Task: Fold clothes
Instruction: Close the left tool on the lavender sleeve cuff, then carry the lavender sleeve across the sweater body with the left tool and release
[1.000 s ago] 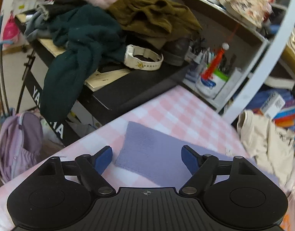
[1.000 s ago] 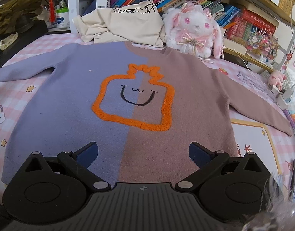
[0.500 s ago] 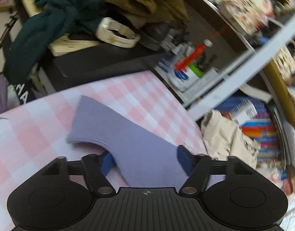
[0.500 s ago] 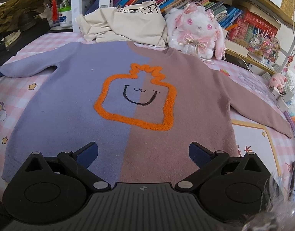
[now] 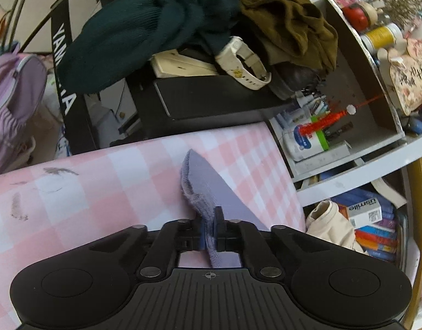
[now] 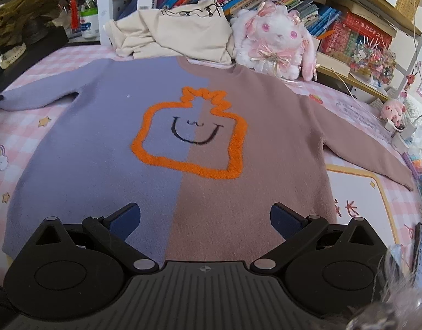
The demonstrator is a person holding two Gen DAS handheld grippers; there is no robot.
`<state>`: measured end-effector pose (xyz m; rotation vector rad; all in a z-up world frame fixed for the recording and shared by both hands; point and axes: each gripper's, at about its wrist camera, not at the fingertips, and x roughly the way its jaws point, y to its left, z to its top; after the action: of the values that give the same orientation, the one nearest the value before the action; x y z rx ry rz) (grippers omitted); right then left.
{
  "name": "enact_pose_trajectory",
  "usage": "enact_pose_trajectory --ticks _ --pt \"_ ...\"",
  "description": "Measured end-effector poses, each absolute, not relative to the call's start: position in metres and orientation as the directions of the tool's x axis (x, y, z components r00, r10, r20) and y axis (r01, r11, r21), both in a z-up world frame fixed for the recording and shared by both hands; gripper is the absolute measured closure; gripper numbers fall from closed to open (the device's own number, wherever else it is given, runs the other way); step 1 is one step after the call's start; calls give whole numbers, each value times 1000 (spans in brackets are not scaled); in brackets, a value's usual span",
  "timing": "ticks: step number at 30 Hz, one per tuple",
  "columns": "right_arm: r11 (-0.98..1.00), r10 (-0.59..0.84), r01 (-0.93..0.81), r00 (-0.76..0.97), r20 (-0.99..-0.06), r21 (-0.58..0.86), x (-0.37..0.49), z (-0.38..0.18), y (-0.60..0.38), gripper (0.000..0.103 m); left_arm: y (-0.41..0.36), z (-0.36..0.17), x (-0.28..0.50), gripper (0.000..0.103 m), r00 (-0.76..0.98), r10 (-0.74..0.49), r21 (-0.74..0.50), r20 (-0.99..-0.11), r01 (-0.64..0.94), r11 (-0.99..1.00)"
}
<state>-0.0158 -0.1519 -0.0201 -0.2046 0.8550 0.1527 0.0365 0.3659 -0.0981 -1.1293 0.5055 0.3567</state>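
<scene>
Spread flat on the pink-and-white checked bed cover [image 6: 15,126]: a fuzzy two-colour sweater [image 6: 167,148], purple on one half and brown on the other, with an orange bottle shape and a smiley face in the middle. Both sleeves stretched out to the sides. Behind the collar, a crumpled cream cloth bag [image 6: 178,33] and a fluffy white-and-pink toy rabbit [image 6: 276,41], right up against a shelf of books.

Off the bed's edge, a black keyboard [image 5: 216,101] piled with a dark green knit [image 5: 145,27], an olive-brown garment [image 5: 290,19] and a white wristwatch [image 5: 242,63] (strap curled in a loop).

Purple sleeve cuff [image 5: 202,181] lifted a little off the cover, pinched on its edge. Left claw [image 5: 210,232] squeezed together on that cuff. Right claw [image 6: 205,218] spread wide apart, holding nothing, hanging just over the sweater's bottom hem.
</scene>
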Motion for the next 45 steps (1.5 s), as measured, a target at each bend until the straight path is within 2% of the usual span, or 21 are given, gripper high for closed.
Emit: enact_pose_trajectory --ticks 5,13,20,27,35,45 --pt "973 25 -195 630 -776 -127 -21 -24 -161 1 359 -83 38 100 824 41 -721 -566 -519 459" --pt "984 1 -141 626 -780 -112 -20 -26 -187 1 320 -35 47 100 875 11 -687 -484 -387 615" --pt "986 18 -138 631 -775 -89 -10 -25 -216 1 252 10 70 100 904 -81 -654 -421 -240 718" --pt "982 44 -169 629 -776 -81 -2 -28 -245 1 167 38 103 100 892 -201 -634 -405 -115 765" --pt "982 81 -183 634 -769 -48 0 -30 -281 1 74 47 135 100 852 -292 -590 -434 -24 807" --pt "986 113 -167 627 -771 8 0 -34 -318 1 -10 37 161 100 801 -341 -533 -492 32 845"
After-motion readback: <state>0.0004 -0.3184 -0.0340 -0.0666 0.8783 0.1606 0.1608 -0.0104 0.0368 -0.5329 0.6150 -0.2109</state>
